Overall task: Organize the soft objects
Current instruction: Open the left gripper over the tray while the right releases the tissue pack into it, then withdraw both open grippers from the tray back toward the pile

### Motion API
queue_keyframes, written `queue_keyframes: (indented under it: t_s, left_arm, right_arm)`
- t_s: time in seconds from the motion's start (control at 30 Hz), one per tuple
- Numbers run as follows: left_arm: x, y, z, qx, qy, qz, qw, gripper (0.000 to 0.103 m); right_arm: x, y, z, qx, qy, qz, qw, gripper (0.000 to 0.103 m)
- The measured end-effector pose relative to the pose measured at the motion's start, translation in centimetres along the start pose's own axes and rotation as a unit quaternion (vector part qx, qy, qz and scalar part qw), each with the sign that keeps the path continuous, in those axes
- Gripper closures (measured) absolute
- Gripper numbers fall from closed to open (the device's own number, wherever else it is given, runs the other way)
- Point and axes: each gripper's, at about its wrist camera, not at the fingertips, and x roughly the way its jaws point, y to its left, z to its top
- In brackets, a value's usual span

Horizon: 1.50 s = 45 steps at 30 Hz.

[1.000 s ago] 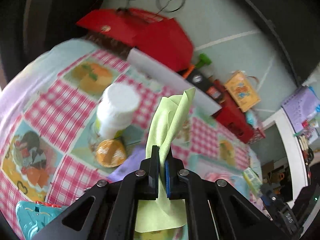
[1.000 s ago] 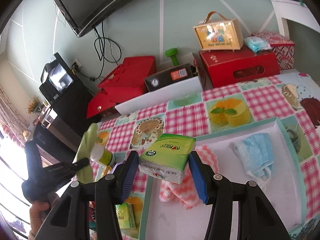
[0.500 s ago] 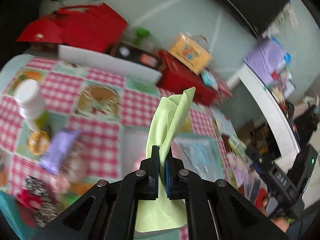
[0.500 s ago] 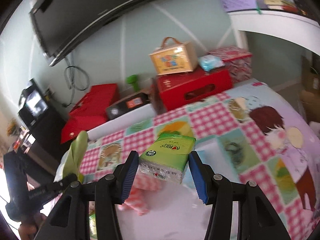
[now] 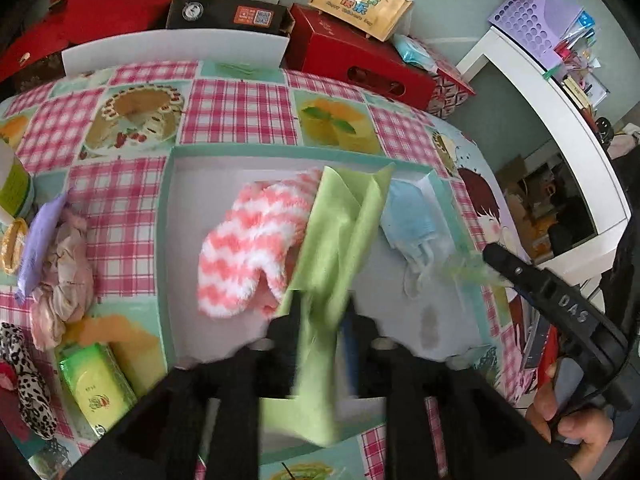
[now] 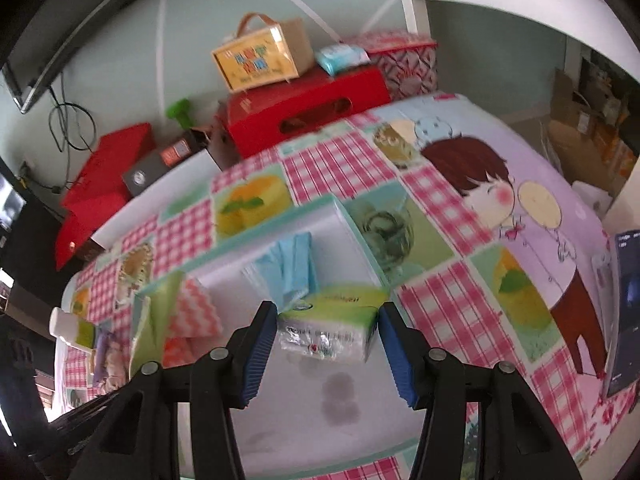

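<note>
A shallow white tray (image 5: 170, 240) with a pale green rim is seen from above on a pink checked tablecloth (image 5: 240, 100). A second ago the left gripper (image 5: 322, 312) was clamped tight on a light green cloth (image 5: 340, 232) off to the tablecloth's side, beside a white bottle; now it has been brought over the tray, and its jaws have just been opening, so that they stand partly apart with the cloth hanging loose and blurred between them, seemingly let go. The cloth is draped between a pink-and-white striped fluffy sock (image 5: 252, 248) and a blue face mask (image 5: 416, 224), both already lying in the tray. The right gripper (image 6: 328, 336), carried over the tray's right part in the same second, is closed on a green tissue pack (image 6: 332, 320), held just in front of the mask. The cloth is judged as good as placed; the tissue pack has yet to be set down. A pale pink fabric bundle (image 5: 64, 276) and a leopard-print item (image 5: 28, 376) lie outside the tray to its left.
</note>
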Motion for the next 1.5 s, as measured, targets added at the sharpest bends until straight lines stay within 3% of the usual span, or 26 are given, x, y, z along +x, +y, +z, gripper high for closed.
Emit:
queue_keyframes:
  t_s: [0.03,0.17,0.23,0.37,0.47,0.5,0.53,0.7,0.9,1.03,1.3,1.5]
  left_arm:
    - [-0.3,0.0,0.0,-0.001,-0.005,0.004,1.0,0.05]
    - [-1.4,0.4,0.3,-0.003,-0.023,0.01,0.9997,0.044]
    - [-2.0,0.7,0.5,-0.007,-0.031,0.015,0.9994,0.033]
    - [-3.1,1.8,0.9,-0.019,-0.057,0.035,0.9976,0.021]
    - [-4.0,3.2,1.1,-0.037,-0.084,0.064,0.9937,0.016]
    - [-4.2,3.7,1.1,-0.044,-0.095,0.079,0.9914,0.009]
    - [-4.5,4.3,1.1,-0.05,-0.107,0.094,0.9884,0.004]
    - [-5.8,6.1,1.3,-0.056,-0.149,0.144,0.9766,0.003]
    - [-6.8,7.6,1.2,-0.086,-0.182,0.118,0.9725,0.003]
    - [-7.4,7.5,1.0,-0.078,-0.205,0.134,0.9665,0.003]
    - [-9.1,10.2,1.2,-0.094,-0.192,0.175,0.961,0.003]
    - [-11.8,13.2,0.8,-0.113,-0.203,0.238,0.9431,0.003]
  right_arm:
    - [0.2,0.0,-0.1,-0.002,0.005,-0.005,1.0,0.044]
    - [0.3,0.0,-0.1,-0.003,0.008,-0.01,1.0,0.042]
    - [0.4,0.1,0.0,-0.003,0.008,-0.01,1.0,0.033]
    - [0.7,0.3,-0.1,-0.002,0.014,-0.009,1.0,0.025]
    - [1.0,0.5,-0.1,-0.007,0.019,-0.011,1.0,0.012]
    - [1.0,0.6,-0.1,-0.009,0.019,-0.013,1.0,0.002]
    - [1.0,0.7,-0.2,-0.011,0.015,-0.017,1.0,0.0]
    - [0.3,1.1,-0.1,-0.013,-0.008,-0.004,1.0,0.0]
    - [0.1,2.3,-0.1,-0.028,-0.009,0.006,1.0,0.0]
    - [0.0,3.8,-0.3,-0.049,-0.007,0.012,0.999,0.0]
    - [-0.7,7.6,-1.3,-0.084,-0.017,0.046,0.995,0.0]
    - [-0.1,11.0,-2.8,-0.127,-0.002,0.071,0.989,0.0]
